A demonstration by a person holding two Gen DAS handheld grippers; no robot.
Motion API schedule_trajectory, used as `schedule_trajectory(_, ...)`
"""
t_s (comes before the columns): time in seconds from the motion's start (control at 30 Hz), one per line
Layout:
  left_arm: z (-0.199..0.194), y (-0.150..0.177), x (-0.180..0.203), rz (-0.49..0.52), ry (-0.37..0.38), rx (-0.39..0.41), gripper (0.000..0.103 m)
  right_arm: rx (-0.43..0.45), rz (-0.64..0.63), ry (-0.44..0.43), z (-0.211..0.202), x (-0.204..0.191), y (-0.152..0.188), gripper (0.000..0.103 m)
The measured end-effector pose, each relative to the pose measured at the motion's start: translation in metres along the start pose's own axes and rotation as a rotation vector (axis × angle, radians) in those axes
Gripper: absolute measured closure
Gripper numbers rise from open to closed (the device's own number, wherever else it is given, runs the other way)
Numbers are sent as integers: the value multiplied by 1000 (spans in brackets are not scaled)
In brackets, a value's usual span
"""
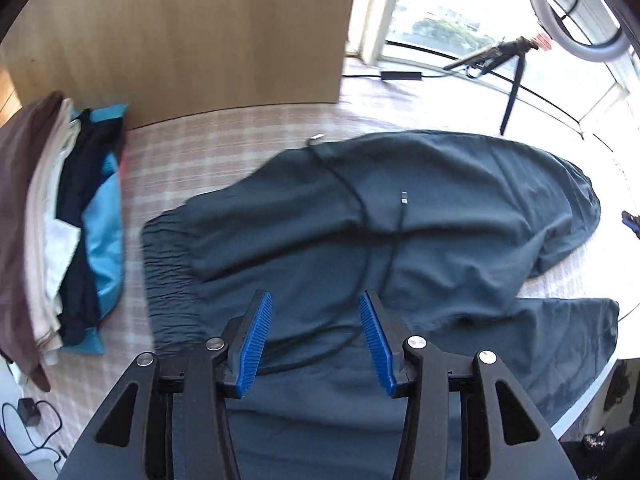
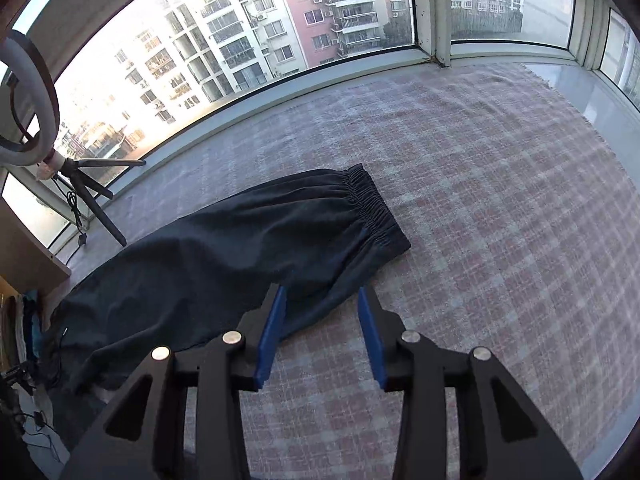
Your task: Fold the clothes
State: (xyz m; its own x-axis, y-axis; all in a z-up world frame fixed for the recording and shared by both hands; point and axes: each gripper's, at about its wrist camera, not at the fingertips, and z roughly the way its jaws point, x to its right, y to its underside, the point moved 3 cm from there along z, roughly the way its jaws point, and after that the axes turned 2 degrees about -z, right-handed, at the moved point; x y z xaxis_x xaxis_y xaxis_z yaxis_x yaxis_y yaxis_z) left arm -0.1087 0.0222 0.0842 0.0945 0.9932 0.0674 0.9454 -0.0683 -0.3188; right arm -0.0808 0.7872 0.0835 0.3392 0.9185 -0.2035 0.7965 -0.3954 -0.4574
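A pair of dark trousers (image 1: pixel 400 216) is being shown spread over a pink checked cloth (image 1: pixel 224 144), with one leg doubled across the other so that its rounded fold is lying toward the window side. In the left wrist view the gathered waistband (image 1: pixel 168 276) is being seen near the left, and a black drawstring (image 1: pixel 360 216) is trailing across the fabric toward the left gripper (image 1: pixel 316 300), whose blue-padded jaws are being held apart above the trousers with nothing between them. A stack of folded clothes (image 1: pixel 68 224) is sitting just beside the waistband at the left border of the cloth, in front of a wooden panel (image 1: pixel 180 32). The lower leg is reaching the near right edge of the surface, where the cloth is ending. In the right wrist view the elastic cuff (image 2: pixel 372 208) of the upper leg is being seen lying flat, and the right gripper (image 2: pixel 322 300) is being held with its jaws apart, the left pad just over the hem of the fabric and the right pad over bare cloth; whether the pad is touching the fabric cannot be told. A wide stretch of checked cloth is lying uncovered to the right of the cuff and ahead toward the window (image 2: pixel 280 32). A ring light on a tripod (image 2: pixel 28 120) is standing at the far left by the glass.
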Motion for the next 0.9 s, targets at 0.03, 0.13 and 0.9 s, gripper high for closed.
schedule_trajectory(0.03, -3, -1, -9, -3, -25, 8, 59, -7, -15, 7, -1, -4, 4, 66)
schedule_trajectory(0.13, -9, 3, -30, -5, -37, 14, 59, -27, -31, 11, -6, -12, 19, 66)
schedule_trajectory(0.9, 3, 226, -77, -394, 107, -142, 54, -93, 517, 170, -94, 103, 293, 59)
